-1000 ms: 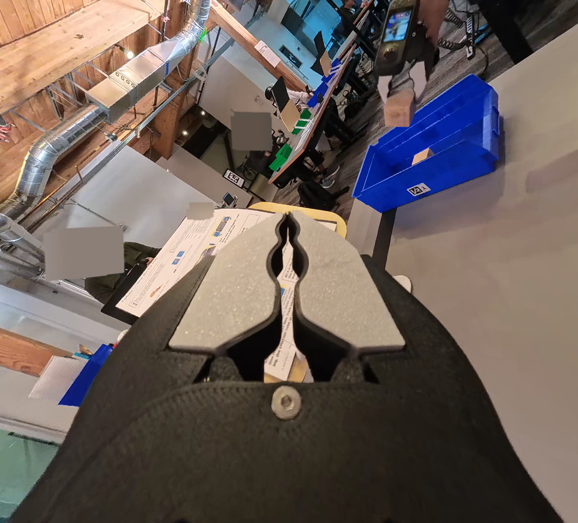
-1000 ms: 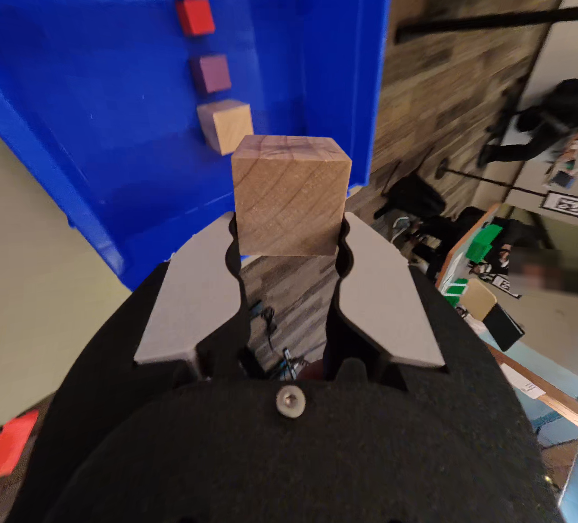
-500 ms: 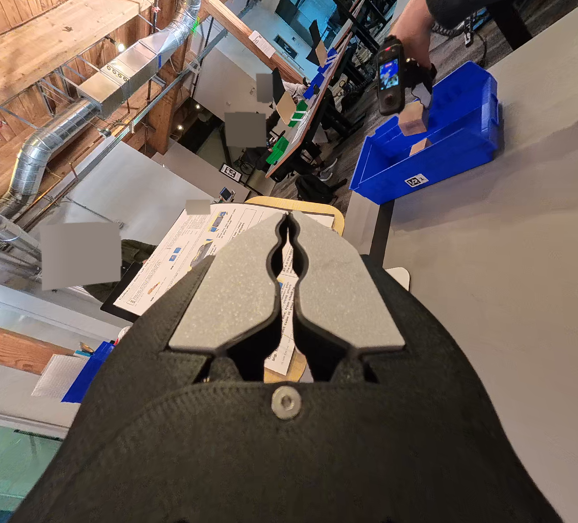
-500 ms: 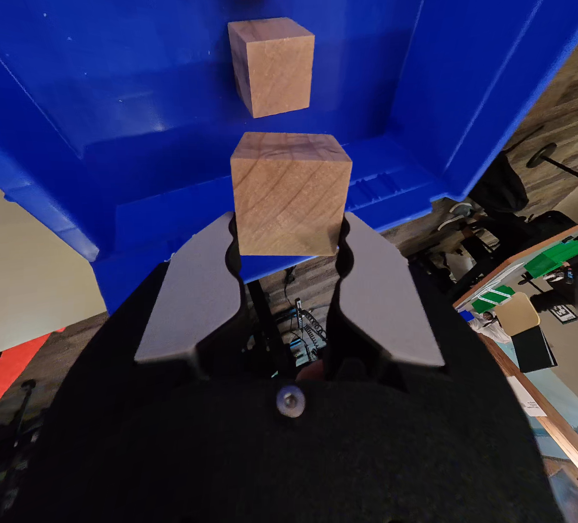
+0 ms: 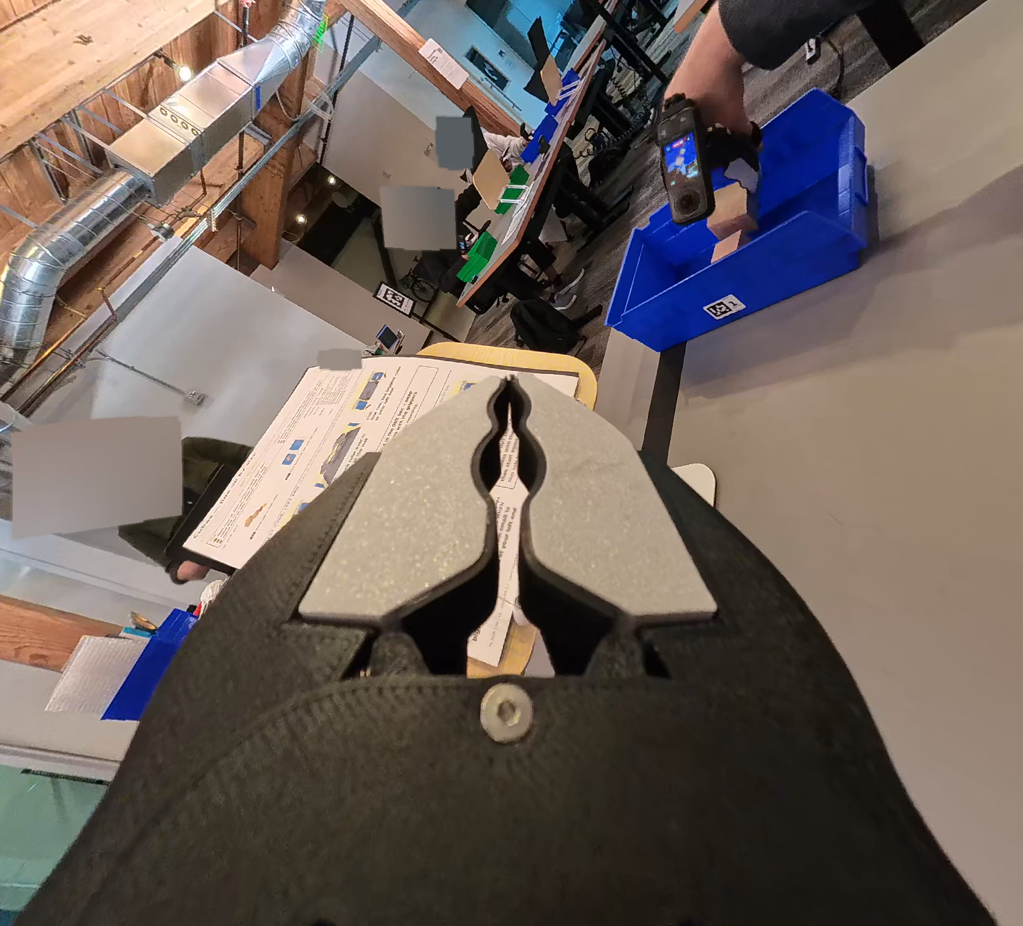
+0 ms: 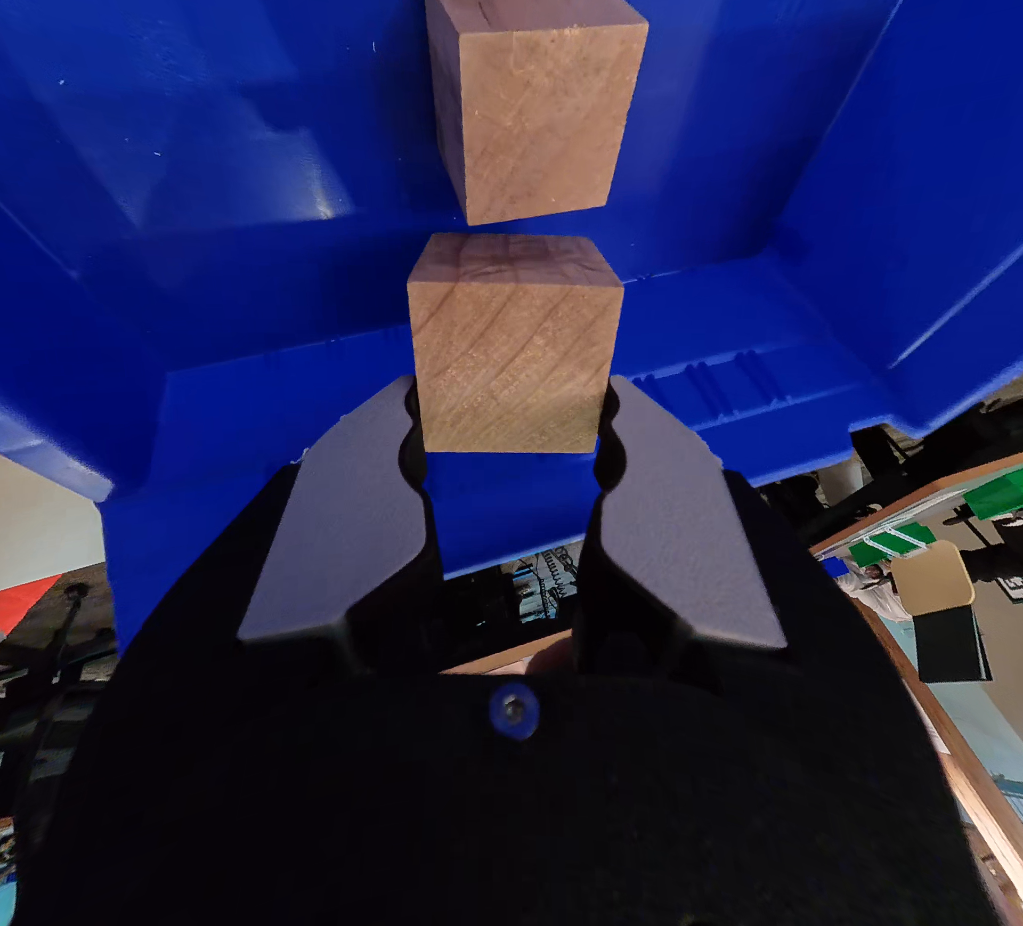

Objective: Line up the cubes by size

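My right gripper (image 6: 510, 401) is shut on a large plain wooden cube (image 6: 512, 346) and holds it inside the blue bin (image 6: 166, 180), just in front of a second wooden cube (image 6: 531, 97) that rests on the bin floor. In the left wrist view the right gripper (image 5: 739, 191) shows far off with its cube (image 5: 730, 216) down in the blue bin (image 5: 775, 268) on the grey table (image 5: 858, 512). My left gripper (image 5: 510, 380) is shut with nothing between its pads, held off the table's left edge.
A person's hand and grey sleeve (image 5: 775, 14) hold the right gripper. A printed sheet on a clipboard (image 5: 332, 456) and a yellow chair (image 5: 526, 357) lie beyond the left fingertips. Desks and people fill the room behind. The left gripper's tips are roughly 60 centimeters from the right gripper's.
My right gripper has carried the wooden cube down into the blue bin, closer to the resting wooden cube; the purple and red cubes have left its view. The left gripper has hardly moved.
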`<state>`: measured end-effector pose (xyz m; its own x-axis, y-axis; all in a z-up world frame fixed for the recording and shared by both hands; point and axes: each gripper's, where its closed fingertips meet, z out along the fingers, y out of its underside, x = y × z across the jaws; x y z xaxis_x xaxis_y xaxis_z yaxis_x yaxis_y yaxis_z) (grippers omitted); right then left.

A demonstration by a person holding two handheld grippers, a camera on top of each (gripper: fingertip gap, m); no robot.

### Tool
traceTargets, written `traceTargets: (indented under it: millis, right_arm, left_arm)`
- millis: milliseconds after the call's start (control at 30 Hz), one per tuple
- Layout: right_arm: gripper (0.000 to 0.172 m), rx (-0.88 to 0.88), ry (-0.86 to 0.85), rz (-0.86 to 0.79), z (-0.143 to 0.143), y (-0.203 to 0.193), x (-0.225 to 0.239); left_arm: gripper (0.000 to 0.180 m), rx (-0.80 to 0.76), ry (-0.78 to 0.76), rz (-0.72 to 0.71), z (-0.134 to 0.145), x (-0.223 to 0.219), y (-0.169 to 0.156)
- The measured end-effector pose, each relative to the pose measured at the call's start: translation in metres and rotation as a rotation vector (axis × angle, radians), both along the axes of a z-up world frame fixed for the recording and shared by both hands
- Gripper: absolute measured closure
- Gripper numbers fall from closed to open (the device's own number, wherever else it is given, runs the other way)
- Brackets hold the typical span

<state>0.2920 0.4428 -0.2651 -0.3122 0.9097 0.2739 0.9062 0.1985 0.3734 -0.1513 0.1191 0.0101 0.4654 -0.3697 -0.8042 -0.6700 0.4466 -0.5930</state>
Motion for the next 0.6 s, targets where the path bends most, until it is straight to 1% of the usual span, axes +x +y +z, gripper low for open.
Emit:
traceTargets:
  millis: [267, 600]
  right_arm:
    - [0.112, -0.020, -0.042, 0.007, -0.010, 0.004, 0.000]
    - [0.112, -0.004, -0.105, -0.006, -0.013, 0.008, 0.003]
  left_arm:
    - [0.180, -0.008, 0.006, -0.001, -0.002, 0.001, 0.002]
    - [0.180, -0.020, 0.018, -0.003, -0.007, 0.003, 0.004]
